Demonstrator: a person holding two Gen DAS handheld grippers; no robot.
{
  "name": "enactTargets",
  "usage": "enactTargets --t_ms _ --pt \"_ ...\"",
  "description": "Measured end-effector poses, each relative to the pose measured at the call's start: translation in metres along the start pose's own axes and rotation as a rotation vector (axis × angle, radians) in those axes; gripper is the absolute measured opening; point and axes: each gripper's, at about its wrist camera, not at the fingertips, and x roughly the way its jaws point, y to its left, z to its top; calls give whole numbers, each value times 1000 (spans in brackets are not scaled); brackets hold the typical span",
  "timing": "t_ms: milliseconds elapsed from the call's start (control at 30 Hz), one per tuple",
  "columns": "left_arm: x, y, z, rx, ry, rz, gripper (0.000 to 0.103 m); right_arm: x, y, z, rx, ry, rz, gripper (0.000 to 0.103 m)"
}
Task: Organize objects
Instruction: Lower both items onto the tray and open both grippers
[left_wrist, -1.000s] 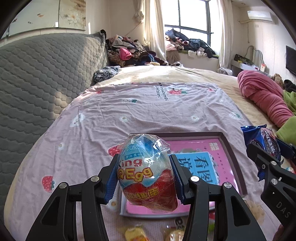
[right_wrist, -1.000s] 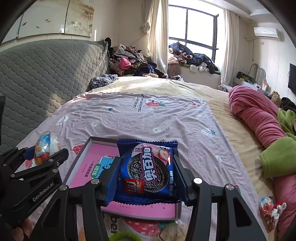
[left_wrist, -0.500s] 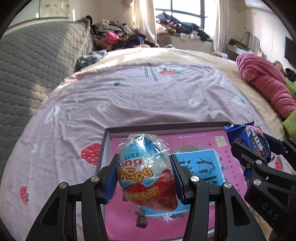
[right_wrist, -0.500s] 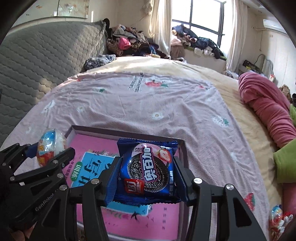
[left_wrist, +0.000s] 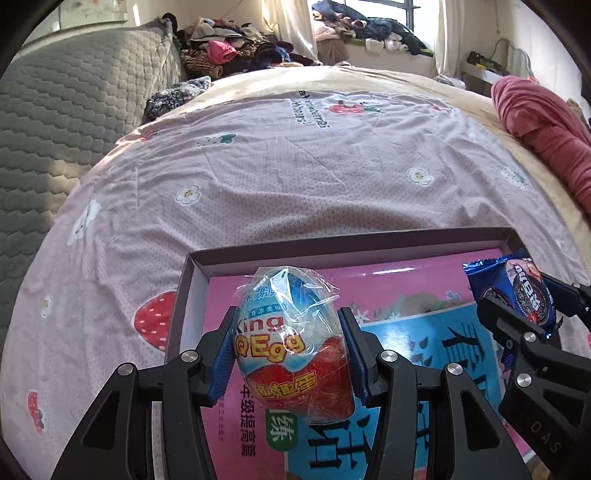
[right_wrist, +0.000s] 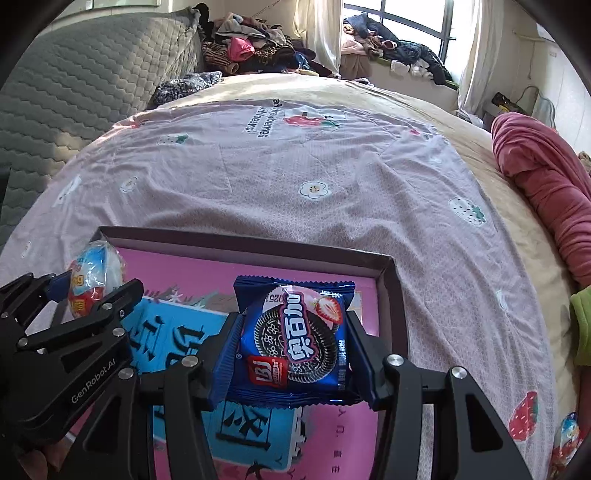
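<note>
On a strawberry-print bedspread (left_wrist: 295, 177), left tongs (left_wrist: 291, 354) pinch an egg (left_wrist: 293, 343), right tongs (right_wrist: 291, 354) a biscuit packet (right_wrist: 295, 339).

My egg (left_wrist: 293, 341) hides part of book (left_wrist: 406, 332) title; box (left_wrist: 332, 251) near edge cut off below; window-side clothes pile (right_wrist: 388, 40) too small to sort.

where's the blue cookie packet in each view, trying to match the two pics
Left wrist view: the blue cookie packet is at the right edge, clamped in the right hand-held gripper.
Right wrist view: the packet is bottom centre, between that gripper's fingers.
Shared landmark: the dark-rimmed box with the pink book, below both.
</note>
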Motion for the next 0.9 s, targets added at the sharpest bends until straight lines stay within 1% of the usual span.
enactTargets --t_ms 133,233,300,333,400,500,567,633,733,800,833,867,900 --pt "9 2 -1 -9 25 -9 54 11 0 2 -4 29 -5 54" --pt "10 2 -1 -7 21 -12 54 17 0 1 1 43 -4 54" --pt "10 2 0 -3 15 -2 54 25 0 0 -1 67 -13 55" --pt "12 2 0 -7 24 -4 54 28 0 -1 -2 75 -11 55" --pt "16 2 0 -9 39 -14 54 32 0 -3 1 78 -10 55" --pt "20 2 -2 6 34 -1 54 34 0 -4 -3 74 -16 55" --pt "24 6 -3 -5 46 6 54 35 0 -3 -2 80 -14 55" --pt "25 10 -3 -31 54 -12 54 36 1 -2 -4 77 -14 55" --pt "26 10 -2 -20 61 0 59 37 3 -2 -10 81 -21 55" --pt "25 12 -2 -27 67 -6 63 35 2 -1 -1 78 -9 56" --pt "26 13 -2 -33 72 -10 72 33 1 -1 9 73 -7 57" --pt "26 14 -3 -38 75 -13 75 32 -1 0 17 73 -11 61" --pt "26 15 -3 -39 76 -12 75 32 -2 0 25 77 -10 64"
